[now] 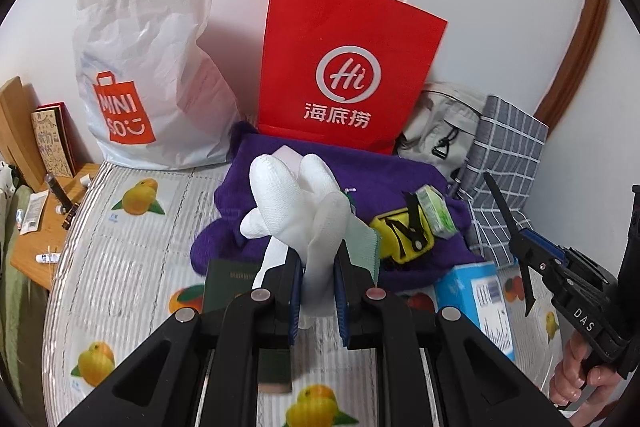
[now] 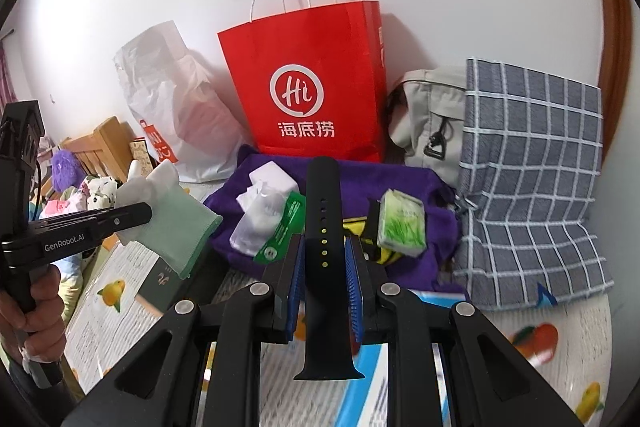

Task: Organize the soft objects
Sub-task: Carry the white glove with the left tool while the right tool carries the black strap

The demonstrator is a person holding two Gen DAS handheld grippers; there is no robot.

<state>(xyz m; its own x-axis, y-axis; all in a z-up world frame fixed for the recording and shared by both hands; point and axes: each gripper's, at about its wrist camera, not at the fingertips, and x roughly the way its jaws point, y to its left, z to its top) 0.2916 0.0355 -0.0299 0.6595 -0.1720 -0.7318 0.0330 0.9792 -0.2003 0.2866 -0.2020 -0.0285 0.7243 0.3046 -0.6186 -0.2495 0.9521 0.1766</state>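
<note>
My left gripper [image 1: 316, 267] is shut on a white knit glove [image 1: 296, 203] with a pale green cuff, held above the table; it also shows at the left of the right wrist view [image 2: 168, 219]. My right gripper [image 2: 325, 259] is shut on a black watch strap [image 2: 324, 227], which also shows at the right of the left wrist view [image 1: 508, 223]. A purple cloth [image 2: 400, 179] lies ahead with a green tissue pack [image 2: 402, 225], a white plastic pack [image 2: 264, 219] and a yellow-and-black pouch [image 1: 404, 239] on it.
A red paper bag [image 2: 320, 87] and a white Miniso plastic bag [image 1: 144, 67] stand against the wall. A grey bag [image 2: 432, 115] and a checked cloth bag [image 2: 532, 179] sit at the right. A dark green booklet [image 2: 160, 287] and a blue box [image 1: 480, 299] lie on the fruit-print cover.
</note>
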